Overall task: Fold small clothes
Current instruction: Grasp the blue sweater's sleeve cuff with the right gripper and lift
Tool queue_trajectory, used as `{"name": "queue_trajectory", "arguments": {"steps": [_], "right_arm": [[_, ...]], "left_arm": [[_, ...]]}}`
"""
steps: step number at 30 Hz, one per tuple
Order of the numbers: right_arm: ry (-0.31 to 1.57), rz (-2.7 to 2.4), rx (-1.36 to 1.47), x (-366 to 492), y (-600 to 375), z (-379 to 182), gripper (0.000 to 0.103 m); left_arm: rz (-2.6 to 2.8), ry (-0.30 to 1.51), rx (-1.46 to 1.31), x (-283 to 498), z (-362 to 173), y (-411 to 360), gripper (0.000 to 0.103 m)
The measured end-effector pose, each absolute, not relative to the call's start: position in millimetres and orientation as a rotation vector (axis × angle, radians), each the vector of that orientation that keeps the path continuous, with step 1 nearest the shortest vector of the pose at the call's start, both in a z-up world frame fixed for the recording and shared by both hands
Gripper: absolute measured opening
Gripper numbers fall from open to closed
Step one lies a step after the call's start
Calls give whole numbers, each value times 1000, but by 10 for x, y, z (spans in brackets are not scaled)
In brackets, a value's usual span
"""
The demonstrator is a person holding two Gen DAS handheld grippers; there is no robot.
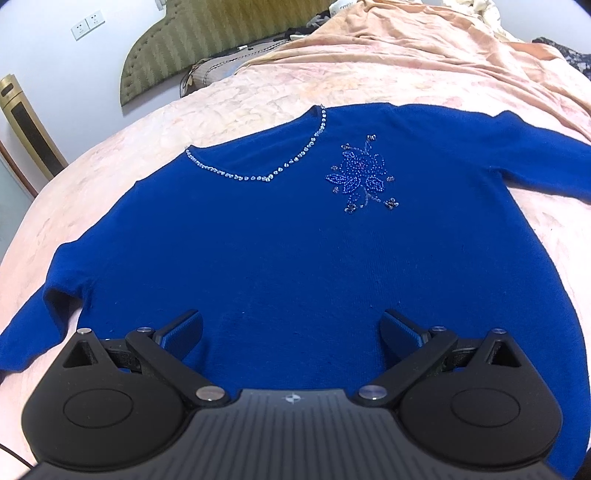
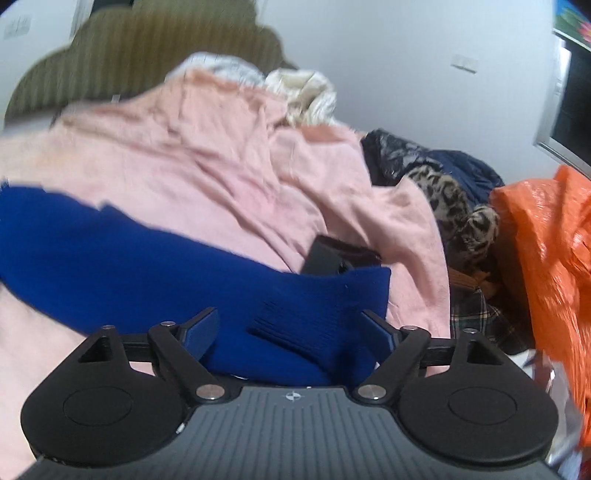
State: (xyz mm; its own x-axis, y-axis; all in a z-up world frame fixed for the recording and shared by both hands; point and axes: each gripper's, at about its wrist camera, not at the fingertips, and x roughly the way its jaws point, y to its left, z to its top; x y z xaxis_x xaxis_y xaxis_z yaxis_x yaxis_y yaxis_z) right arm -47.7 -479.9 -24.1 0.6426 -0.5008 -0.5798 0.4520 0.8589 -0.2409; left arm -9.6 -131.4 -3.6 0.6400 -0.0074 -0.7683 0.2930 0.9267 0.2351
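Hovering over the lower front of the blue sweater [image 1: 280, 236], my left gripper [image 1: 291, 326] has its jaws spread wide with nothing between them, only the knit showing below the gap. The sweater lies flat, front up, on the pink bedspread [image 1: 147, 125], its neckline trimmed with a row of clear stones [image 1: 258, 177] and a beaded flower [image 1: 364, 173] sewn beside it on the chest. One sleeve trails off toward the left edge of this view, the other reaches out to the right. Beyond the bed I see a padded green headboard [image 1: 207, 40] against a white wall with two sockets [image 1: 86, 24]. My right gripper [image 2: 291, 328] sits at the end of the sweater's sleeve [image 2: 166, 258]: the ribbed cuff [image 2: 325, 314] lies bunched between my fingers, which stand well apart, and through the blur I cannot make out either pad pressing on it. A small dark box-like object [image 2: 340, 254] pokes up just behind the cuff; I cannot tell what it is. To the right lies a heap of other clothes, a leopard-print piece [image 2: 454, 206] among them, and an orange plastic bag [image 2: 546, 266].
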Motion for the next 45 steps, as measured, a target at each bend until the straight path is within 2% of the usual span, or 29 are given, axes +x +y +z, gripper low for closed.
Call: {"name": "queue_trajectory", "arguments": {"steps": [6, 7, 9, 10, 12, 14, 16, 20, 27, 34, 38, 45], "right_arm": [[749, -495, -141, -322, -4958, -304, 74], [758, -499, -149, -291, -4982, -321, 70], [772, -487, -135, -246, -5010, -336, 60], [771, -481, -113, -244, -5028, -338, 47], [756, -487, -82, -243, -5063, -324, 39], [726, -486, -24, -273, -5099, -272, 10], [703, -513, 9, -303, -5148, -239, 10], [600, -473, 248, -497, -5361, -89, 10], [309, -501, 537, -765, -5630, 491, 11], [68, -502, 500, -713, -5383, 1178, 11], [97, -386, 469, -415, -4989, 1207, 11], [265, -149, 439, 309, -4063, 855, 11]], "left_arm": [[-172, 866, 368, -76, -57, -1333, 103], [-172, 868, 369, -73, -61, -1334, 103], [-173, 870, 370, -66, -69, -1332, 103], [-172, 871, 370, -60, -71, -1327, 103], [-170, 873, 367, -45, -74, -1318, 103], [-170, 876, 365, -30, -74, -1306, 103], [-169, 874, 365, -18, -67, -1289, 103], [-149, 862, 369, 23, -38, -1217, 103], [-91, 863, 311, 164, 32, -897, 103], [-26, 886, 241, 302, 15, -505, 103], [-11, 902, 201, 340, -10, -320, 103], [14, 914, 191, 345, -51, -129, 103]]}}
